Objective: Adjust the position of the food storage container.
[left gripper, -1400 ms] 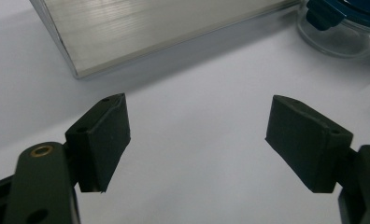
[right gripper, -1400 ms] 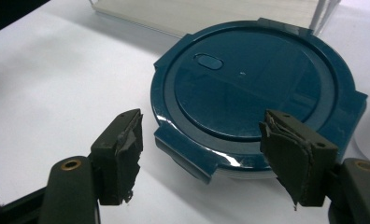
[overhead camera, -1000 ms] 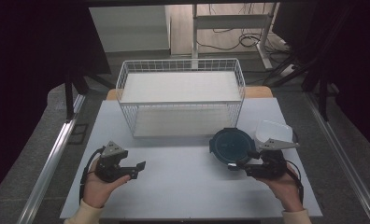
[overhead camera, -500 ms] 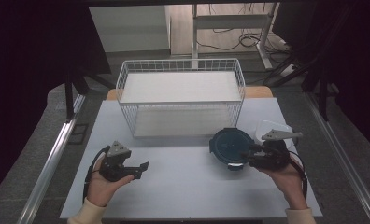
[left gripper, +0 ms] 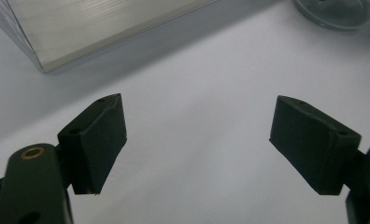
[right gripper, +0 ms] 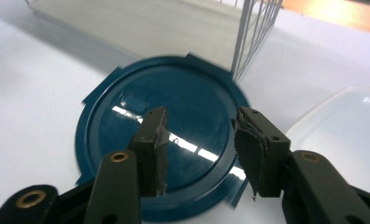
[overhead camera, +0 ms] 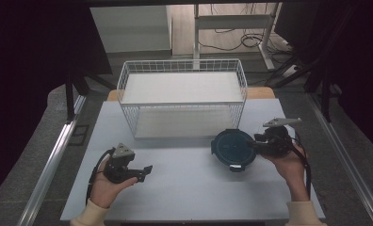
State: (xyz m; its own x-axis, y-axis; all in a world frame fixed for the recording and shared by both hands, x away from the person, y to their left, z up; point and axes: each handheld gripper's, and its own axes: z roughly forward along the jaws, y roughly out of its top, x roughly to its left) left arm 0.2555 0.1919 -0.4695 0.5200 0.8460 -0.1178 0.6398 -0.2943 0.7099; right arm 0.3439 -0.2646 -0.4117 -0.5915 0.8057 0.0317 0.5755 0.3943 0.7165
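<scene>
- Right hand-held gripper [right gripper: 199,147]: jaws about half open and have just been closing. They straddle the near rim of the dark blue lid [right gripper: 162,149]; the pads look short of pressing on it, so I log no grip yet.
- From above, my right hand-held gripper [overhead camera: 260,145] sits at the lid's [overhead camera: 234,149] right edge, pointing left across it.
- Lid position: flat on the white bench [overhead camera: 184,188], right of centre, just in front of the right front corner of the wire basket [overhead camera: 182,101]. It has small tabs around its rim.
- A pale translucent container [right gripper: 342,126] lies just beside the lid, on the far side from my left hand.
- Left hand-held gripper [left gripper: 197,144]: jaws wide open, nothing between them, bare bench beneath. It is held well apart from the lid, at the bench's left front [overhead camera: 140,172].
- Judged step: pinch the lid's rim with the right hand-held gripper.
- To do it well, I think:
  - get one pad under the rim and one on top before closing fully;
  - close slowly, since the glossy top may slip;
  - lift clear of the basket wires [right gripper: 253,37] close behind.
</scene>
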